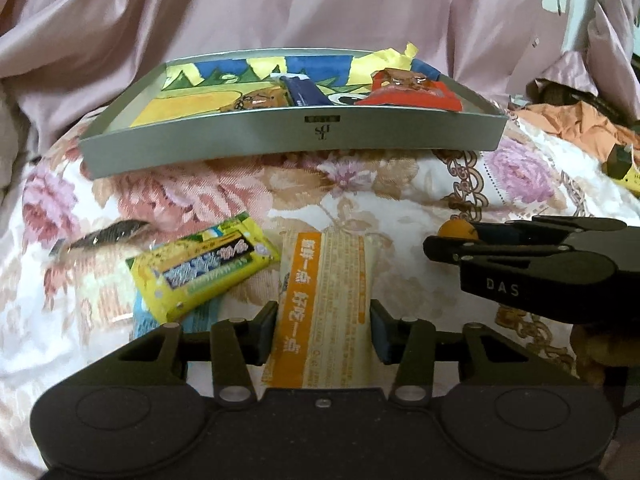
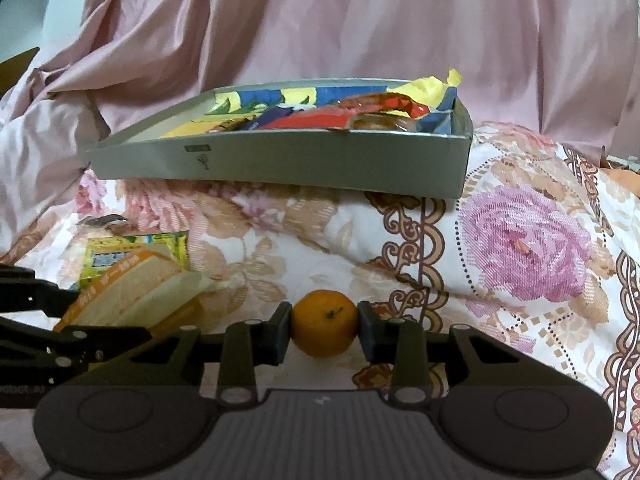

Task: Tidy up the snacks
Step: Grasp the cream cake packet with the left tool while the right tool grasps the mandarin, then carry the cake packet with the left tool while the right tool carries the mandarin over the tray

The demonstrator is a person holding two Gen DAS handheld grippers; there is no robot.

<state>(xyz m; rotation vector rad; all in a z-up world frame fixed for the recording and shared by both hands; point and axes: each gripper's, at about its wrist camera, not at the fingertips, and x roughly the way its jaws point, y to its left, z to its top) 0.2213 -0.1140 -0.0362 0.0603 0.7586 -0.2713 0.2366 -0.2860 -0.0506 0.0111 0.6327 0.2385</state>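
My left gripper [image 1: 325, 332] is shut on an orange-and-cream snack packet [image 1: 324, 280], its pads pressing the packet's two long edges low over the floral bedspread. My right gripper [image 2: 325, 330] is shut on a small orange [image 2: 324, 328]; in the left wrist view it reaches in from the right. Ahead lies a grey shallow tray [image 1: 288, 136] holding a red packet [image 1: 408, 90], a dark blue packet [image 1: 304, 90] and a brown snack [image 1: 256, 100]. A yellow-green packet [image 1: 200, 268] lies left of the held packet, over a light blue one [image 1: 144, 320].
A dark wrapper [image 1: 104, 238] lies at the left on the floral bedspread [image 2: 520, 240]. Pink fabric [image 1: 320, 8] rises behind the tray. Orange cloth [image 1: 572, 124] and a yellow-and-dark box [image 1: 624, 164] sit at the far right.
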